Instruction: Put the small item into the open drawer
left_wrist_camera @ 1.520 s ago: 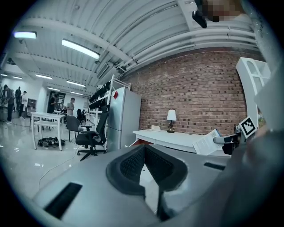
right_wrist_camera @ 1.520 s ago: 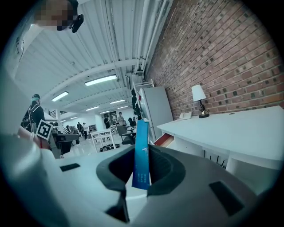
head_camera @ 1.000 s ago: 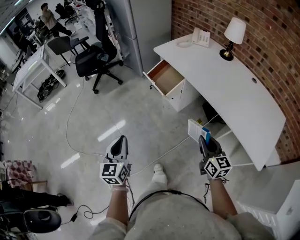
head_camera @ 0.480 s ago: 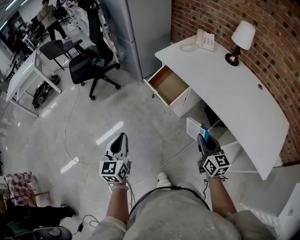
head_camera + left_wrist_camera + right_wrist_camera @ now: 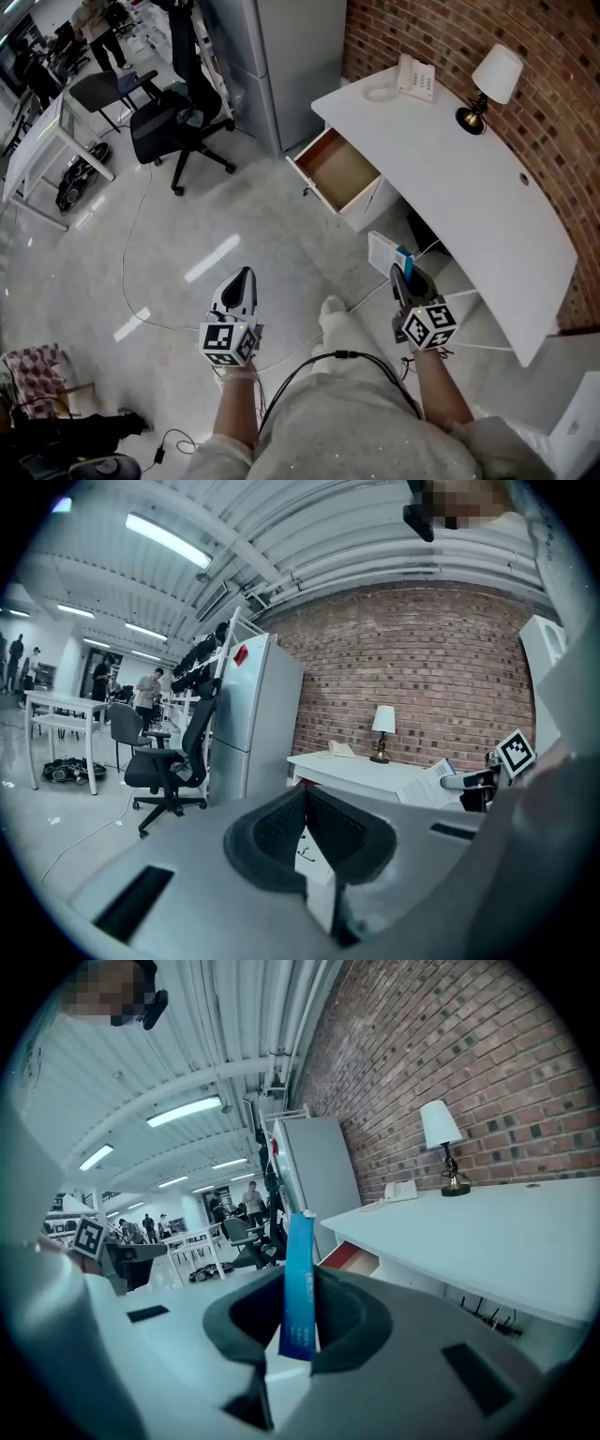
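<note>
I stood on a pale, glossy floor (image 5: 234, 216) that threw back the ceiling lights, with a thin cable (image 5: 131, 272) looping across it toward my feet. A long white bench (image 5: 469, 187) curved from my 12 o'clock round to my 3 o'clock, set against a red brick wall (image 5: 534, 47). At the bench's far end sat a white phone (image 5: 416, 77) and a small lamp (image 5: 492, 80) with a white shade, both near 1 o'clock. The drawer (image 5: 337, 171) stood pulled out from under the bench at about 12 o'clock, its brown inside bare as far as I could see. A tall grey cabinet (image 5: 281, 56) rose just left of it, and a black office chair (image 5: 164, 127) stood at 11 o'clock, with a white table (image 5: 37, 141) beyond it at 10 o'clock. People stood far off at the back of the room.

My right hand-held gripper (image 5: 398, 275) was clamped on the small box (image 5: 384, 253), a flat white pack with a blue edge that stood upright between the jaws, in the air at 1 o'clock and well apart from the drawer. My left hand-held gripper (image 5: 241, 281) had its jaws pressed together on nothing, over the floor at 11 o'clock.
</note>
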A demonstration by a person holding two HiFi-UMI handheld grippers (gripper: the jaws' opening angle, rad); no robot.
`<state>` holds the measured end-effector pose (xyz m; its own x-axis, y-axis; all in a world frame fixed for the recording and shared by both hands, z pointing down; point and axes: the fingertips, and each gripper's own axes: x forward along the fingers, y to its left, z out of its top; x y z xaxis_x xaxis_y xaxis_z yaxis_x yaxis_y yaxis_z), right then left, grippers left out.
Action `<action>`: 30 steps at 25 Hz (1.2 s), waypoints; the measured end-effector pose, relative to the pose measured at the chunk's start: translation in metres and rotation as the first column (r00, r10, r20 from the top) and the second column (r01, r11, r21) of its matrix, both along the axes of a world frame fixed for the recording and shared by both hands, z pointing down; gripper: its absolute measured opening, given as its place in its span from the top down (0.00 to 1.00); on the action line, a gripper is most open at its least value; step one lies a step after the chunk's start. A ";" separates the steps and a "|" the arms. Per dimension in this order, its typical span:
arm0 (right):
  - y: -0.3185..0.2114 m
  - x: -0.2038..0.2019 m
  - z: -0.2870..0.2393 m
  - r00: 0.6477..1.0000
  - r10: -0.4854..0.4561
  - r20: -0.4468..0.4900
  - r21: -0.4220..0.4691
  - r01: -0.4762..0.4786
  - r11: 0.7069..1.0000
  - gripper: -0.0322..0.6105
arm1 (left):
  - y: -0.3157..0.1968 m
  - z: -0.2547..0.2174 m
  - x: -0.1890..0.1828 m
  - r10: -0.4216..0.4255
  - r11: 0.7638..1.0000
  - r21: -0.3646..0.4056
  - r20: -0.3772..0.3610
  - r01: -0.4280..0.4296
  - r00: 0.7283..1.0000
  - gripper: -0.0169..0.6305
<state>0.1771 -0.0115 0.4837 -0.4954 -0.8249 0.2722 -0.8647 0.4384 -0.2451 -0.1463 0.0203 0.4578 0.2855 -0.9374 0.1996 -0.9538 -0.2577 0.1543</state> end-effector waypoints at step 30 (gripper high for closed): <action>-0.216 -0.090 0.124 0.931 -0.224 -0.287 -0.156 0.185 0.970 0.84 | -0.231 0.084 -0.004 0.147 0.984 -0.099 -0.022 -0.149 0.989 0.97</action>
